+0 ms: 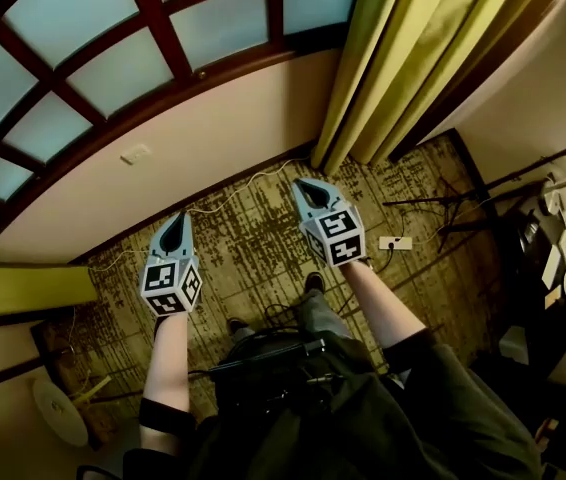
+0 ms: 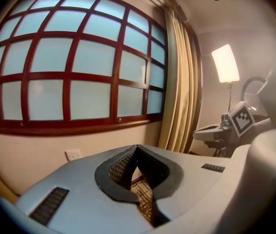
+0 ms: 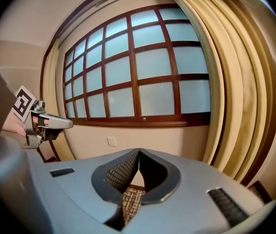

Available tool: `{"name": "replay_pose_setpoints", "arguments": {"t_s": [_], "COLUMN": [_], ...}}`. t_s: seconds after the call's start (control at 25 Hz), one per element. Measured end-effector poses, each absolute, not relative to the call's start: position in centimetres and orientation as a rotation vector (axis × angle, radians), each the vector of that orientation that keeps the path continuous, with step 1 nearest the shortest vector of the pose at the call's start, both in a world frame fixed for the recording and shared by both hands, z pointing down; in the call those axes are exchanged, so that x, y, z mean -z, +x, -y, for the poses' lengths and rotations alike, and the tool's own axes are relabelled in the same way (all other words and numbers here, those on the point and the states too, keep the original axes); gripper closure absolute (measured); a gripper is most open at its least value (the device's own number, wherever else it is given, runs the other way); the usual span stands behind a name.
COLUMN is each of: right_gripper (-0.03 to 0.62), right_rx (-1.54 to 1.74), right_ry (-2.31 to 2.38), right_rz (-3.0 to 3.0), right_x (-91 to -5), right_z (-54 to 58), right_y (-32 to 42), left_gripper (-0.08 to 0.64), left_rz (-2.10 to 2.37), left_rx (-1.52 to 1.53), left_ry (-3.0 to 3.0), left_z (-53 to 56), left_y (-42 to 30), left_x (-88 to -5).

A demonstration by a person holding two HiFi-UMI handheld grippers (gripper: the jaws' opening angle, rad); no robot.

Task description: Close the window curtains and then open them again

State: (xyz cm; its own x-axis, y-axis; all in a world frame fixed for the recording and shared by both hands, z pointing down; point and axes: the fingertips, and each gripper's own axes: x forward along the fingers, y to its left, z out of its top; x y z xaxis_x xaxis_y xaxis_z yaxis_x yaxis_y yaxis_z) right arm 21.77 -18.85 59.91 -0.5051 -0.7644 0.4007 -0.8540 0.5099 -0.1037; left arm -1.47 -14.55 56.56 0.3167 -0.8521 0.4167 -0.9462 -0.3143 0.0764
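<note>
Right gripper view: yellow curtain (image 3: 235, 91) hangs upright, bunched beside window (image 3: 147, 67).

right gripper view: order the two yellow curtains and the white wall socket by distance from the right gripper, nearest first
1. Right-hand curtain, at the picture's right, beside the right gripper.
2. Wall socket, ahead, under the window.
3. Left-hand curtain, at the window's far left end.
</note>
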Motion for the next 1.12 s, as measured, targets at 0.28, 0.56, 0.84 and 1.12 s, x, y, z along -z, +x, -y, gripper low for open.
{"name": "replay_pose_setpoints", "arguments": {"t_s": [0.28,0.56,0.84,1.12], "right_gripper": [0.580,0.571,0.571,0.563], "right_rx": [-0.411,-0.394,-0.337,-0.292], "right_ry": [1.367,1.357,1.468,1.578], "right_rz": [2.459,2.502,2.496,2.459], "right_x": [-59.0,-58.1,-56.4,-53.8], "right_z": [21.5,23.3,25.5,29.7], "right_y": [28.1,33.2,36.5,38.6], "left_gripper": [0.556,0.556,0.556,0.556], "left_rz": [1.610,1.597,1.517,1.403], "left_rx": [-0.396,-0.378,-0.437,-0.398], "left_ry": [2.317,2.372,2.464,2.563], "left_z": [17.7,20.1,22.3,27.6], "left_y": [5.8,13.6,18.5,22.6], "left_x": [-55.1,-53.3,-52.3,-50.8]}}
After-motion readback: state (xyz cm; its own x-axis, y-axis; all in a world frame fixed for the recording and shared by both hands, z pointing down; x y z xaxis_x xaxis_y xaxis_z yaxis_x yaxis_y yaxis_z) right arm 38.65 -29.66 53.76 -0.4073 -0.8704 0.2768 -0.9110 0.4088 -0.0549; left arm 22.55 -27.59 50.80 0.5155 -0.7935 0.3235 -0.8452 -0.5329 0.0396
